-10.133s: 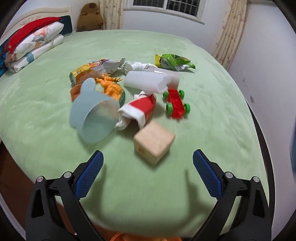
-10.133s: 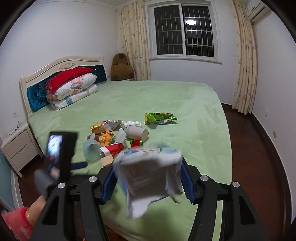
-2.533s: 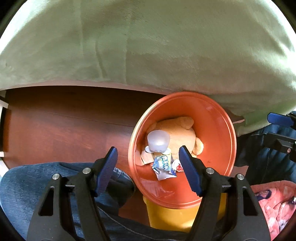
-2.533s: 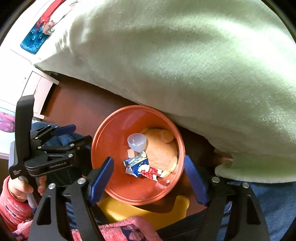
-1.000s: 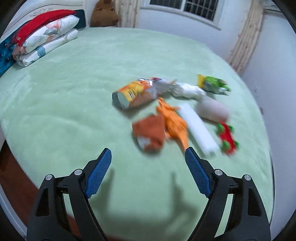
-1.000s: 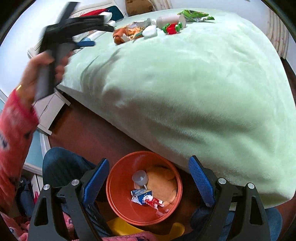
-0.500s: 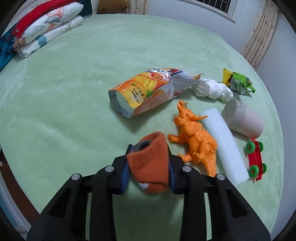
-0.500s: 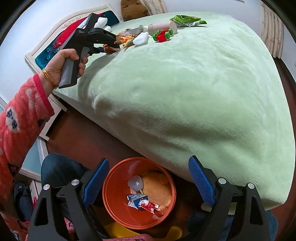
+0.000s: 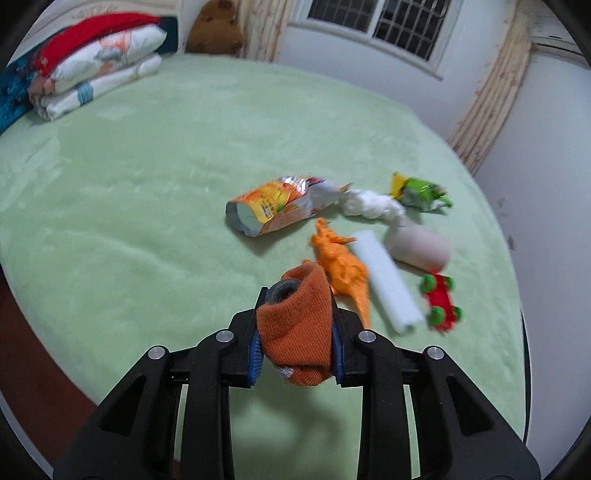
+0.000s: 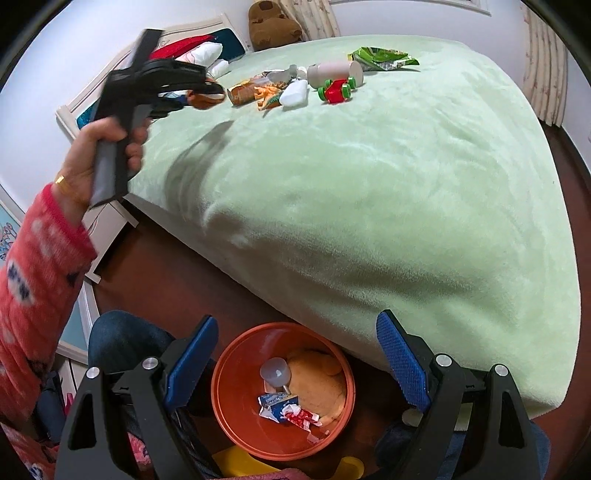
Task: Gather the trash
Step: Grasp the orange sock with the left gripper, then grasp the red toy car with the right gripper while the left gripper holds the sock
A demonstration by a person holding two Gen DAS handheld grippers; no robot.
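My left gripper is shut on an orange sock, its jaws still closing, and holds it just above the green bed. The right wrist view shows that gripper in a person's hand at the bed's left side. Past the sock lie an orange snack bag, a white tissue wad, a green wrapper, a paper cup and a white foam roll. My right gripper hangs open above the orange bin on the floor, nothing between its fingers.
An orange toy dinosaur and a red toy car lie among the trash. Pillows and a brown plush sit at the headboard. The bin holds a plush, a plastic cup and wrappers. The person's knee is beside the bin.
The left gripper has closed on the orange sock and lifted it a little off the bed. The right gripper has stayed open over the bin.
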